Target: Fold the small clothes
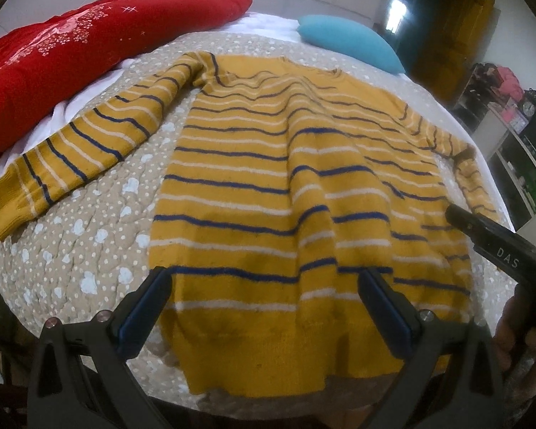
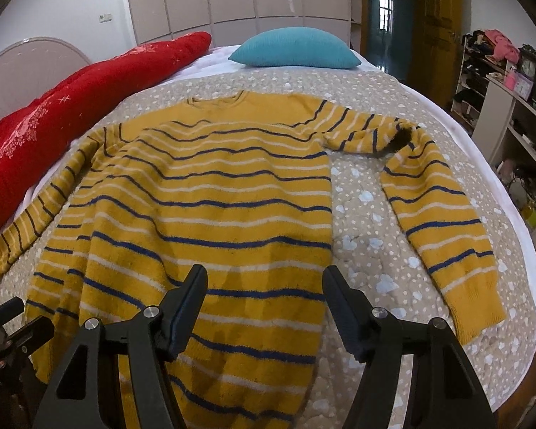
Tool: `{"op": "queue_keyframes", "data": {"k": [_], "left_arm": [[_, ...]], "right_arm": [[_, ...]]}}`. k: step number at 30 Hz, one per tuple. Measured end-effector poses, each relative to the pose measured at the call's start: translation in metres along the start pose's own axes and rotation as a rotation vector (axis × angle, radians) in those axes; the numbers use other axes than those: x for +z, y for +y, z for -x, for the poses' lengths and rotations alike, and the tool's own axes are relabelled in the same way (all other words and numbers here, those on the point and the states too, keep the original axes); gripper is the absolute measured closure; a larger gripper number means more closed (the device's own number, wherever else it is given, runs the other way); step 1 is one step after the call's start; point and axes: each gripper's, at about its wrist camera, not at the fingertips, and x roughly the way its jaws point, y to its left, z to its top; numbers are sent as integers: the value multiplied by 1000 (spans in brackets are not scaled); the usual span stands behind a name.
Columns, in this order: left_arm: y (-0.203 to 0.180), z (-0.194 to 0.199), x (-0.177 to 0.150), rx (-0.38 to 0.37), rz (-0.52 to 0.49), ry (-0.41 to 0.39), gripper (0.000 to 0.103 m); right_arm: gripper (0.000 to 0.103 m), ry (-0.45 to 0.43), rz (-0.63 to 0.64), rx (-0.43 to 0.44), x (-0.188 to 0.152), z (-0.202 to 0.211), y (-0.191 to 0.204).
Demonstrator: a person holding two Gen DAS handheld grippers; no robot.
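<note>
Yellow striped sweater (image 2: 203,193) spread face-up on a dotted beige quilt (image 2: 361,214), body flat and hem nearest the cameras, neckline toward a teal pillow (image 2: 296,48) at the far end. Laid out this way, probably, so that both sleeves and the side seams are within reach before any fold begins. Left sleeve (image 1: 68,150) stretched straight out toward a red blanket (image 1: 71,53); right sleeve (image 2: 443,221) bent at the elbow and trailing down the quilt, well apart from the body, so likely needing to be straightened or brought across first. Some ripples running down the middle of the body, not yet smoothed.

Left gripper (image 1: 264,304) poised over the hem, jaws standing wide, nothing between the pads but the cloth lying underneath; no pinch visible. Right gripper (image 2: 264,307) likewise wide apart above the hem's right corner, one finger over the knit and the other over bare quilt, holding nothing. In the left wrist view, only a black finger of the right tool showing at the right edge, over the sweater's side.

Both tools near the bottom edge, seemingly to take the hem or to flatten the body. No fold made yet; task judged at its very start.
</note>
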Motion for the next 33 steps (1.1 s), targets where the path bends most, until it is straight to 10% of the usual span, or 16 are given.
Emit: {"op": "queue_keyframes", "data": {"k": [33], "left_arm": [[-16, 22, 0, 194, -98, -116, 0]], "right_arm": [[31, 26, -19, -17, -27, -31, -25]]}}
